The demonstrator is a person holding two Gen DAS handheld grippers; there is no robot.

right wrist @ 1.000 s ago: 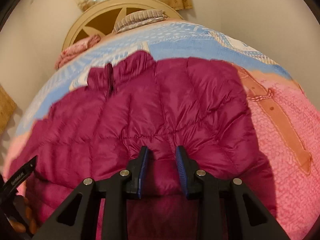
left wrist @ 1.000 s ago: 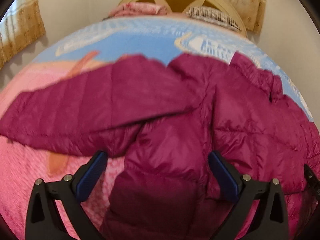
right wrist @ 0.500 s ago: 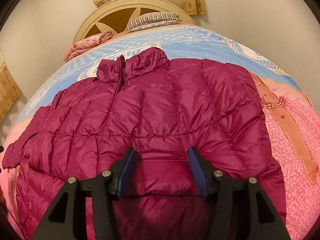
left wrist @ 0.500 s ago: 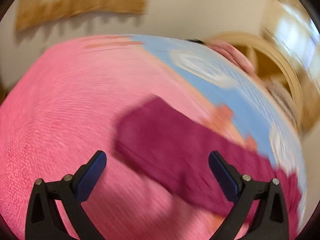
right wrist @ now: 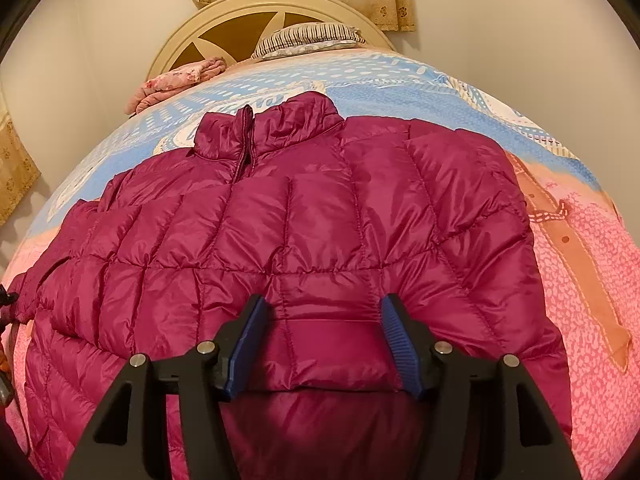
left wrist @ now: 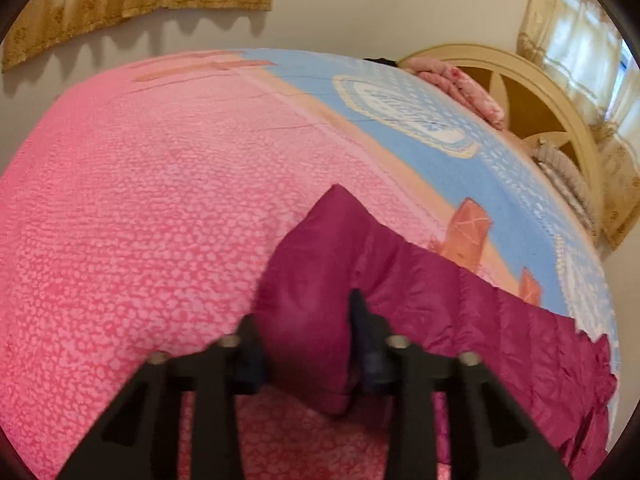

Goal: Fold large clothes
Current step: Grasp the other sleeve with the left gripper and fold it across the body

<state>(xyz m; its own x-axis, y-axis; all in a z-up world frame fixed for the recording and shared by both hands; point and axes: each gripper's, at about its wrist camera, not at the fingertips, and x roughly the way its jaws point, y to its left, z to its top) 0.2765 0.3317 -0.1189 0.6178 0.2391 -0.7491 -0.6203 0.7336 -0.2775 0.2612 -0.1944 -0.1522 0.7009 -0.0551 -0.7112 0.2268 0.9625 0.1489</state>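
Magenta quilted jacket (right wrist: 320, 220) spread flat across the bed (right wrist: 592, 280), collar (right wrist: 268, 128) toward the headboard (right wrist: 240, 16), hem at the foot edge; one sleeve (left wrist: 460, 292) stretched out toward the bed's left side over the pink bedspread (left wrist: 140, 200). Left gripper (left wrist: 308, 340) closing, fingers narrow, pads pinching the sleeve's cuff end (left wrist: 312, 280). Right gripper (right wrist: 320, 344) opening, blue pads (right wrist: 400, 344) set either side of the folded-over sleeve's cuff on the jacket's front, near the hem, not visibly pressing it. Striped pillow (right wrist: 308, 38) and folded pink cloth (right wrist: 180, 80) at the head end.
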